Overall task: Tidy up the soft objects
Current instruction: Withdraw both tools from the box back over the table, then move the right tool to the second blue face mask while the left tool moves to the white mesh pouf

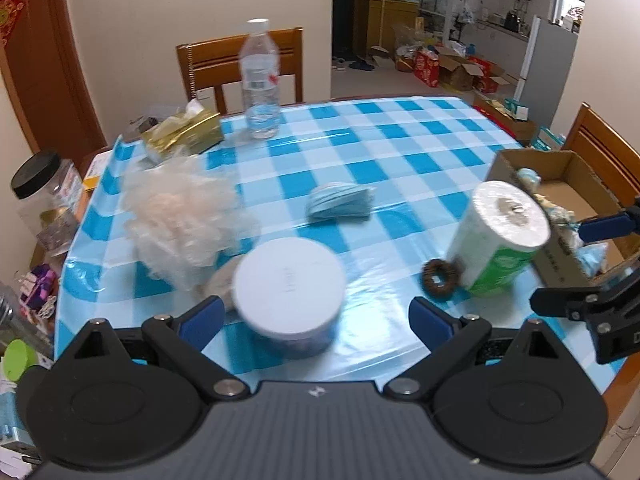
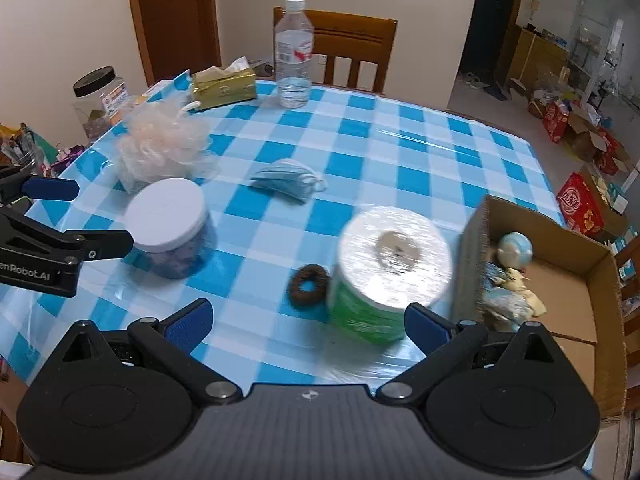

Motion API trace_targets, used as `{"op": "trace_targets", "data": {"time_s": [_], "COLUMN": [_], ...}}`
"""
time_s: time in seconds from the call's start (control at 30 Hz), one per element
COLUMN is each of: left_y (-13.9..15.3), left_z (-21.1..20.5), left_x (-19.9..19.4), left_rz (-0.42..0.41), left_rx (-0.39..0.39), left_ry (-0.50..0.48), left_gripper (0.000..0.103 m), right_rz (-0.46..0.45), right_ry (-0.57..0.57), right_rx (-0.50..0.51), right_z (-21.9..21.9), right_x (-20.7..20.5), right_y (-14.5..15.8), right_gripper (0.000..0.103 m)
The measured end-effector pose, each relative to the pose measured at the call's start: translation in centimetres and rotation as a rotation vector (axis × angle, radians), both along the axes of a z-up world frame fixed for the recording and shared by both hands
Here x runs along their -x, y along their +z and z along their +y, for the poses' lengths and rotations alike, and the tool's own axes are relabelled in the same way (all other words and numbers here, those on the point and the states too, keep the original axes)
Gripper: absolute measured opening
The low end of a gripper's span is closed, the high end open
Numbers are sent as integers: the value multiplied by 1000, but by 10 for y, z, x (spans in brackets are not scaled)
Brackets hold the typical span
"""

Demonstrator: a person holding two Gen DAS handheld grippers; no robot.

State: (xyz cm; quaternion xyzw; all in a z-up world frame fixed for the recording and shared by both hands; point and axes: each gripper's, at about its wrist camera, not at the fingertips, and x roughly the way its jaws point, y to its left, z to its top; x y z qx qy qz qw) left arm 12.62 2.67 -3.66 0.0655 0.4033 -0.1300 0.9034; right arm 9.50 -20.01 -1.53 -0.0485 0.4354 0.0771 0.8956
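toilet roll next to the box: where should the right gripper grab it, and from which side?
Grip the toilet roll across its round side wall, about mid-height, coming in from the near side. It stands upright, core hole up, right in front of the open right gripper. The cardboard box crowds its right flank and the brown ring sits at its left base, so keep the fingers above the ring. It will probably squash, so close gently.

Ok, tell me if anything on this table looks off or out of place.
Nothing is spilled or damaged. The toilet paper roll stands upright beside the cardboard box, and the face mask lies crumpled mid-table.
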Motion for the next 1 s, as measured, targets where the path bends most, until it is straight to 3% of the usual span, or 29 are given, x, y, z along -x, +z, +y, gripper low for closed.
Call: {"op": "trace_targets", "data": {"time_s": [0.27, 0.6, 1.0], "left_y": [-4, -7, -11], "left_z": [34, 55, 61], "left_x": [-8, -26, -59], "left_rz": [5, 28, 29], "left_rx": [8, -13, -11], "left_ry": [98, 227, 270], "left_gripper": [98, 99, 100], "right_rz": [23, 11, 8], "right_ry": [55, 181, 265], "right_rx": [11, -18, 30], "right_z": [42, 61, 61], "right_x": [-17, -65, -144], "right_y": [1, 0, -5], "right_gripper": [103, 103, 103]}}
